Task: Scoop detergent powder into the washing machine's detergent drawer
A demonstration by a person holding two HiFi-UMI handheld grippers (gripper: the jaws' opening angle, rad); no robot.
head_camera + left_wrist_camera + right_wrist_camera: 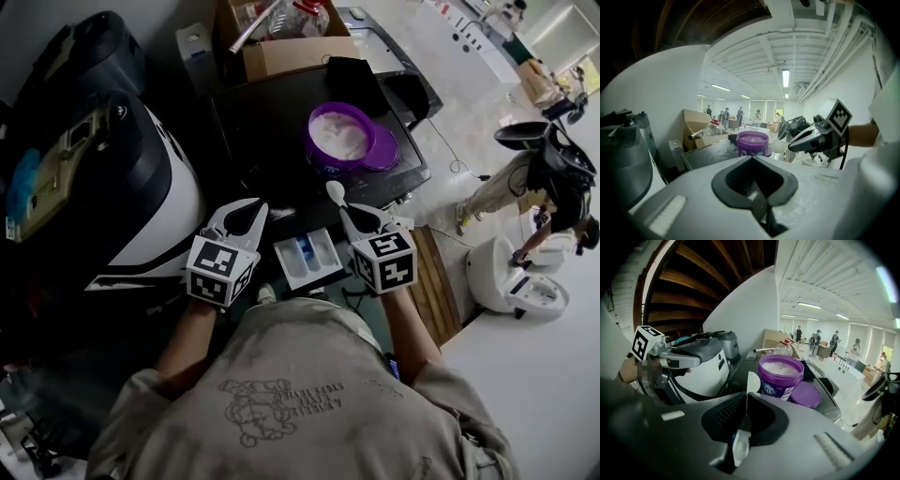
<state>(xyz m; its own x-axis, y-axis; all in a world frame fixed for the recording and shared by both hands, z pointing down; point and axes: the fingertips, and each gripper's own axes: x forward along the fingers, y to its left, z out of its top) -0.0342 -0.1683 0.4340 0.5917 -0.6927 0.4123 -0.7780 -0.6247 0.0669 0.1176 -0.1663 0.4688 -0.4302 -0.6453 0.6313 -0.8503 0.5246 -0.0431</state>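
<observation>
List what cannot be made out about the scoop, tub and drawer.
Whether the scoop is loaded: the right gripper view shows it edge-on; head view too small.
What the detergent drawer holds: head view too small; absent from both gripper views.
The label on the tub: right gripper view, blurred and small.

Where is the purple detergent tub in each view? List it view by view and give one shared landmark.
Head view: purple tub, upper centre, open.
Left gripper view: purple tub, dead centre, mid-distance.
Right gripper view: purple tub, centre right, close.
Shared landmark: cardboard box behind it.
</observation>
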